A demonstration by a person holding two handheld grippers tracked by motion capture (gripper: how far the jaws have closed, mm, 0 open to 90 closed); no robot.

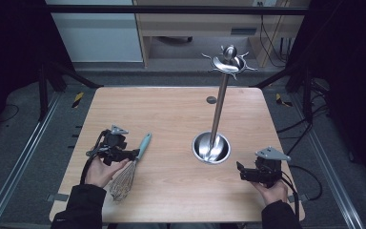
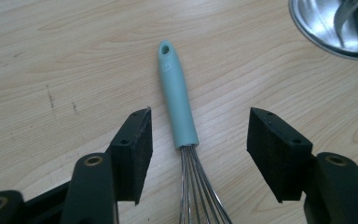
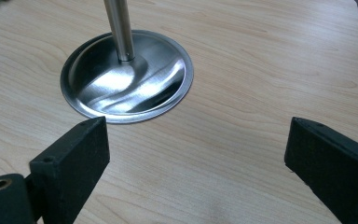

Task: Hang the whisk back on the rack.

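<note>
Black sleeves; black tools bear grey plates.

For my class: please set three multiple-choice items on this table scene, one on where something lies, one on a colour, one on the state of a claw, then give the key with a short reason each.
1. Where does the whisk lie?
A. On the table near the person's left hand
B. Hanging from the stand's hooks
C. In the stand's round base

2. What colour is the whisk's handle?
A. Red
B. Light teal
C. Black

3. How does the left claw stand?
A. Shut on the stand's pole
B. Open and nowhere near the whisk
C. Open, with the whisk between its pads, untouched

Key:
1 A, the high view shows it flat on the wood beside the left hand.
2 B, the left gripper view shows a light teal handle.
3 C, gaps show between both pads and the whisk.
</note>
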